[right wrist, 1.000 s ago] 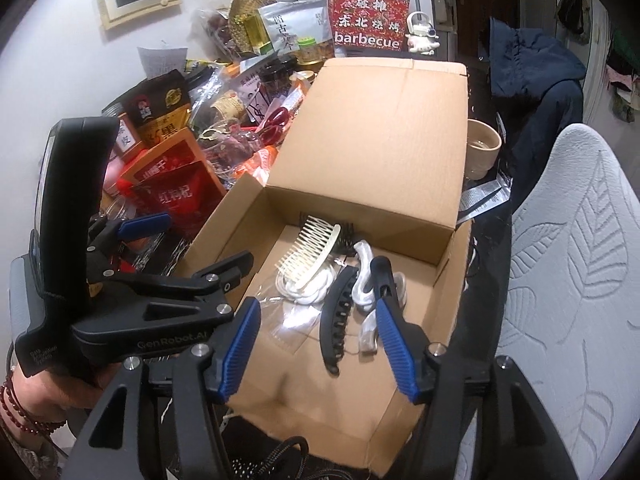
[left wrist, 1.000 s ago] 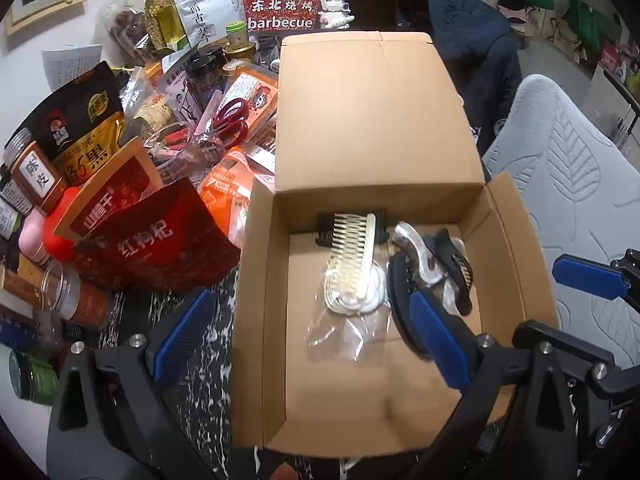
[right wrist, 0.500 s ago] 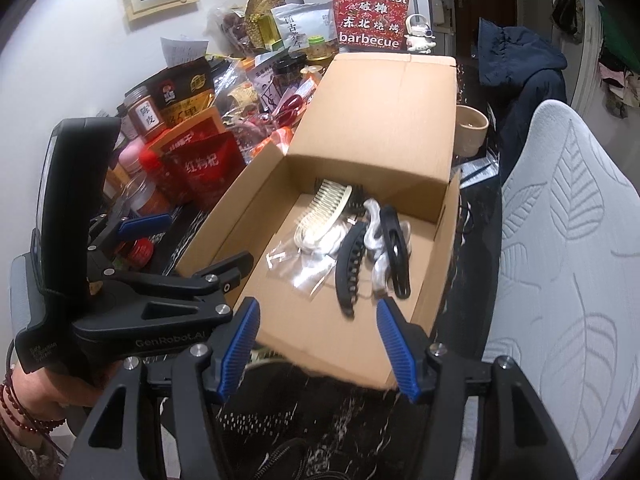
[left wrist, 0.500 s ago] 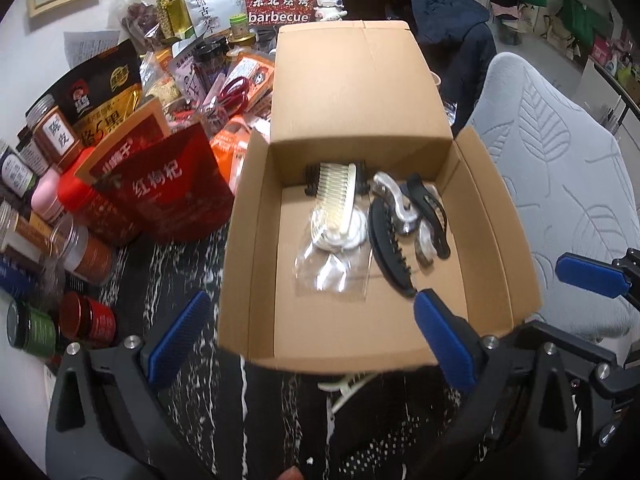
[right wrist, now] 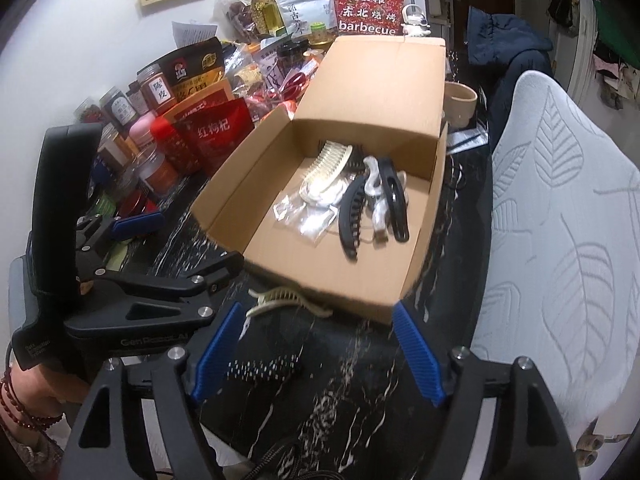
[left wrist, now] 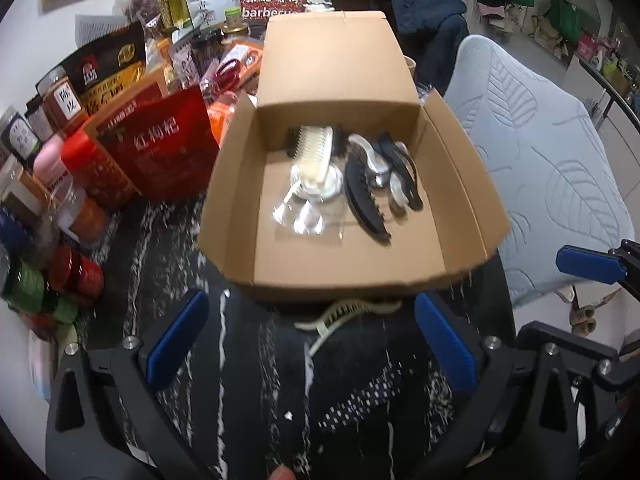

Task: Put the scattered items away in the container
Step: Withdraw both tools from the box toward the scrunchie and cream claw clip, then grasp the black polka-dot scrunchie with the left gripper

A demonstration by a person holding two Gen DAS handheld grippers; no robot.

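**Both grippers wide, empty, in front of the box**

My left gripper (left wrist: pixel 312 340) is spread wide w/ nothing between its blue pads, hanging over the black marble-look tabletop w/ white veining (left wrist: pixel 168 248). My right gripper (right wrist: pixel 316 354) is likewise wide apart and empty, over the same surface. In the right wrist view the left gripper's black body sits to the left, gripped by my hand.

Just ahead of both, a cream plastic claw hair clip (left wrist: pixel 348 314) lies on the table, right at the near wall of the open brown cardboard box (left wrist: pixel 344 268), outside it. Nearer to me, a black hair clip w/ white dots (right wrist: pixel 262 368) lies flat on the tabletop, also outside the box.

Inside the box: a cream comb-style clip (left wrist: pixel 314 154) on a white coil in a clear plastic bag (left wrist: pixel 308 216), toward the far wall; beside it a long black banana clip (left wrist: pixel 366 204), a clear clip and another black claw clip (left wrist: pixel 400 176). Box lid stands upright at the back.

Left of the box the table is crowded: red foil snack pouch w/ Chinese text (left wrist: pixel 160 152), jars, bottles, tins. Behind, a red "Northeast barbecue" sign (right wrist: pixel 370 4) against the wall. Right of the box, a pale grey chair w/ leaf-pattern stitching (right wrist: pixel 560 208); a beige cup (right wrist: pixel 460 104) beyond the box; dark blue jacket (right wrist: pixel 504 48) further back.
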